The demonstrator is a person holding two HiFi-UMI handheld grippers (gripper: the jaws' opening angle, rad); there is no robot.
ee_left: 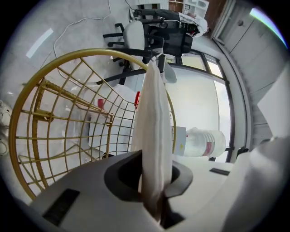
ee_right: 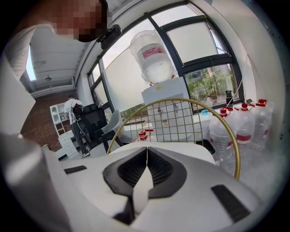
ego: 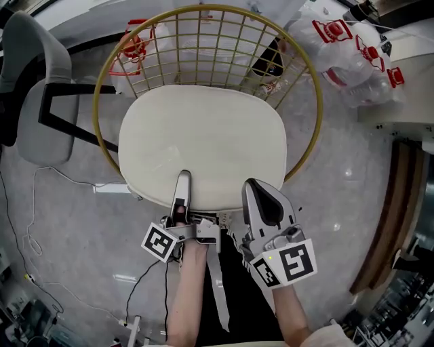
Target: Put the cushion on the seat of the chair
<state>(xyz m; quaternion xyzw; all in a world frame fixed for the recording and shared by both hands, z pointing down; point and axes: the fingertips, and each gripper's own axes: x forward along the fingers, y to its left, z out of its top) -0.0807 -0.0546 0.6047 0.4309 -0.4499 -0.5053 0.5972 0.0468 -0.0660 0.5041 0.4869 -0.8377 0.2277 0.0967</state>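
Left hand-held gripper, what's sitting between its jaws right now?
The cushion: the left gripper view shows its edge pinched in the left hand-held gripper, jaws closed on it.

Your head view looks steeply down on the chair (ego: 203,41). Both gripper views sit close at the cushion's (ego: 203,146) near edge, facing the chair back all three share; left view rolled sideways.

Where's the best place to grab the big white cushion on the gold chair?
Grab the cushion by its front edge, coming from the open front. It lies flat and wide, so probably only the thin rim fits between jaws, and the gold wire back of the chair wraps the other sides. The left gripper pinches there.
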